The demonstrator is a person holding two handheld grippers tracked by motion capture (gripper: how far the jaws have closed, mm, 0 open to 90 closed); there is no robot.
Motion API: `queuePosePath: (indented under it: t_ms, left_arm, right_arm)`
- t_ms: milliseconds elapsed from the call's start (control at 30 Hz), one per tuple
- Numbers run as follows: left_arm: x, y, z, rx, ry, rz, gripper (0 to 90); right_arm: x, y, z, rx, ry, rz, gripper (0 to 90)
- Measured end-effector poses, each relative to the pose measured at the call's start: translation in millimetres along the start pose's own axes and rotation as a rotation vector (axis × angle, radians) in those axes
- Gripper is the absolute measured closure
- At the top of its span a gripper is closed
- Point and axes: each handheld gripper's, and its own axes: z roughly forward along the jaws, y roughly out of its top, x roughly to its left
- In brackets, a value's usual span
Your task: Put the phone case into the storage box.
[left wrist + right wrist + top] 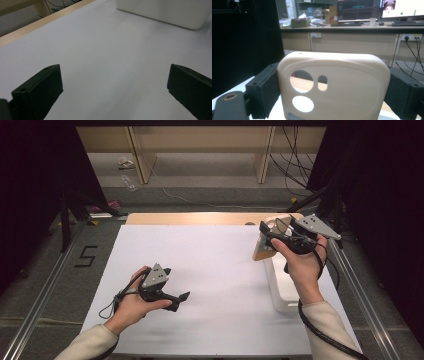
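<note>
My right gripper (268, 236) is raised above the table's right side and is shut on a beige phone case (259, 252). In the right gripper view the phone case (342, 75) stands upright with its camera holes at the left, and both black pads (265, 87) press on its side edges. My left gripper (177, 283) rests low over the white table top (220, 270) at the front left. Its jaws stand wide open, with only bare table between them in the left gripper view (115, 87).
A white rectangular box (282, 287) sits on the table's right side under my right hand, and the box (162, 10) also lies ahead of the left gripper. A wooden strip (200, 218) edges the far side. Metal rails and dark stands flank the table.
</note>
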Motion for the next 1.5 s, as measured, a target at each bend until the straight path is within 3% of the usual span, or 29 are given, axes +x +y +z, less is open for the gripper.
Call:
queuePosePath:
  t_ms: [1500]
  left_arm:
    - [0.0,-0.2,0.4,0.003,-0.003,-0.001,0.0]
  right_arm:
    - [-15.6,3.5,-5.6,-0.013,-0.06,0.014,12.2]
